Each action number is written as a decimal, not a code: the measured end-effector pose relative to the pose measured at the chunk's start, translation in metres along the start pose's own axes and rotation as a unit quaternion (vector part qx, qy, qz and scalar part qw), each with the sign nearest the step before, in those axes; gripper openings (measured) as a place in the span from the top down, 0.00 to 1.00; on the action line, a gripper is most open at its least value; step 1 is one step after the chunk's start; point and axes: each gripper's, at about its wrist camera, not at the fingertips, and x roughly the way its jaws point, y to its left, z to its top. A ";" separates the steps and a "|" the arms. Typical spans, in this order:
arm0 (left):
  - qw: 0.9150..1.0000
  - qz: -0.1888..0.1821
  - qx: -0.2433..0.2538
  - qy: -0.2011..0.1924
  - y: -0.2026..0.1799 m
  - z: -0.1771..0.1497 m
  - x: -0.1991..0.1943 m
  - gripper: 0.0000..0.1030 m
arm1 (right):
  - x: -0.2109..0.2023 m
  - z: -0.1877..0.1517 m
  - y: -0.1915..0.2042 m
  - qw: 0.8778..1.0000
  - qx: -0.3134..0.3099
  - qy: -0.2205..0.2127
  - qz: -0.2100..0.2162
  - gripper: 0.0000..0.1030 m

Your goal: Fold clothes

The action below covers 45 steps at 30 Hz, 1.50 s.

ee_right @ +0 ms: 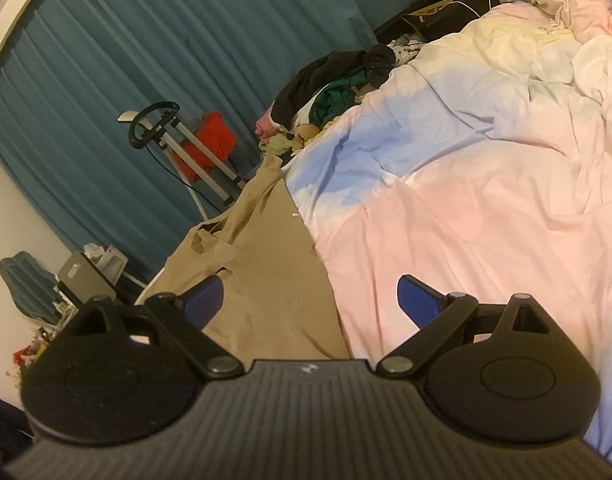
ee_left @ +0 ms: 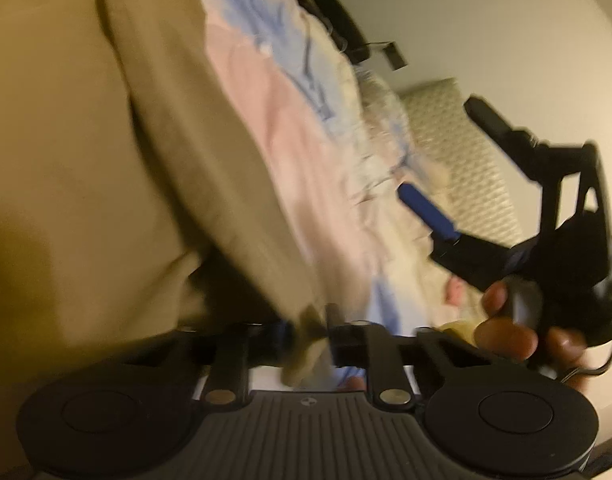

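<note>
A tan garment (ee_left: 106,152) fills the left of the blurred left wrist view and lies on a pastel pink, blue and cream duvet (ee_left: 290,128). My left gripper (ee_left: 308,330) is shut on an edge of the tan garment, with cloth bunched between its fingers. My right gripper (ee_right: 311,300) is open and empty, its blue pads (ee_right: 416,300) spread above the tan garment (ee_right: 266,272) where it meets the duvet (ee_right: 486,200). The right gripper also shows in the left wrist view (ee_left: 458,172), held in a hand.
A pile of dark, green and yellow clothes (ee_right: 330,92) lies at the far edge of the bed. Teal curtains (ee_right: 166,40) hang behind, with a metal stand holding red cloth (ee_right: 202,144). Clutter and a box (ee_right: 86,272) sit on the floor at left.
</note>
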 end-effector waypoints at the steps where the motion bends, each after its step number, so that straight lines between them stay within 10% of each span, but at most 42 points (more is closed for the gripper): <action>1: 1.000 0.008 0.002 0.000 -0.001 -0.002 -0.001 0.96 | 0.002 -0.001 0.000 1.000 -0.003 0.002 -0.003 0.08; 12: 0.997 0.069 -0.020 -0.022 -0.017 -0.017 -0.053 0.97 | 0.015 -0.013 0.013 0.997 -0.062 0.025 -0.033 0.08; 20: 0.978 0.204 -0.032 -0.004 0.000 -0.016 -0.062 0.95 | 0.018 -0.021 0.019 0.995 -0.080 0.040 -0.044 0.08; 25: 0.974 0.225 -0.030 -0.004 -0.001 0.001 -0.066 0.46 | 0.015 -0.026 0.025 0.993 -0.103 0.032 -0.054 0.08; 33: 0.958 0.264 -0.010 -0.109 0.007 0.093 -0.084 0.30 | 0.034 -0.023 0.023 0.994 -0.084 0.017 -0.067 0.08; 45: 0.917 0.288 -0.082 -0.264 0.087 0.267 -0.025 0.40 | 0.086 -0.023 0.021 0.992 -0.104 -0.012 -0.067 0.08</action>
